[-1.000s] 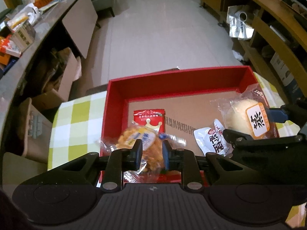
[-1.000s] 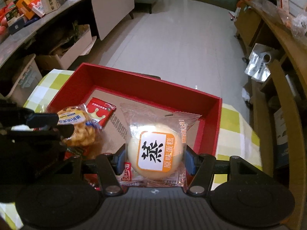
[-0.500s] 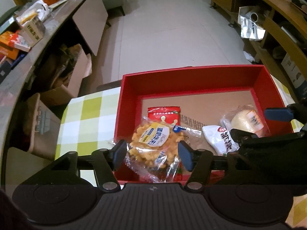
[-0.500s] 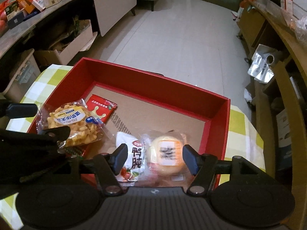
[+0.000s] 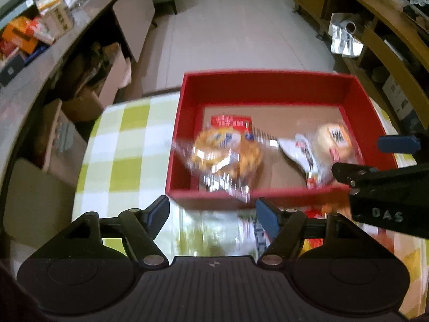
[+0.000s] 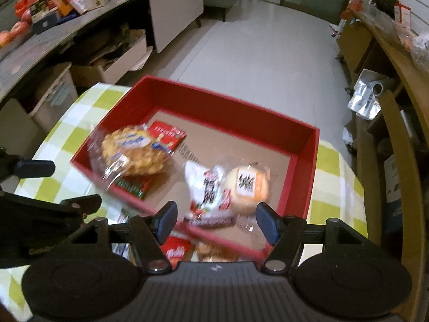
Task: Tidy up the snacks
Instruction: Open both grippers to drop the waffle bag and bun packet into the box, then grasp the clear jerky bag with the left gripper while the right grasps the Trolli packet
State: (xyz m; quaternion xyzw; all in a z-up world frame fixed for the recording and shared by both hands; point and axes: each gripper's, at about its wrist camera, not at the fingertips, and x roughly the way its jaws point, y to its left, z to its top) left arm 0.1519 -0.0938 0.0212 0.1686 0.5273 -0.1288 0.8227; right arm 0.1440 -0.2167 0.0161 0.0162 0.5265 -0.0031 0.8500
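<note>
**Trainee:** So, where did my grippers stand at that point?

**Coach:** Your left gripper (image 5: 212,212) was empty, its jaws opening, and it hung over the checked cloth (image 5: 118,145) just short of the red box (image 5: 268,81). Your right gripper (image 6: 216,221) was empty too, jaws spread about as wide and parting a little more, poised above the box's near wall. Neither pad touched a packet.

**Trainee:** And the snacks?

**Coach:** You had the cracker bag (image 6: 132,151) lying in the left end of the box, partly over a flat red packet (image 6: 166,135). The white pouch (image 6: 206,185) and the round cake (image 6: 248,185) sat side by side at the right end, touching. More packets lay on the cloth outside, under your right gripper; one was red (image 6: 175,252), though blur hid the rest.

**Trainee:** How should I have handled the release?

**Coach:** You judged it about right, I think: jaws clear of the wrappers before the hands drew away, so no crinkly film could snag on a pad and drag a bag out. For the next pickup I would have had you keep the jaws wide, come down on one packet only, and grip its body rather than a loose seam. The far half of the box was bare, so you had room to spread things there instead of stacking them.
</note>
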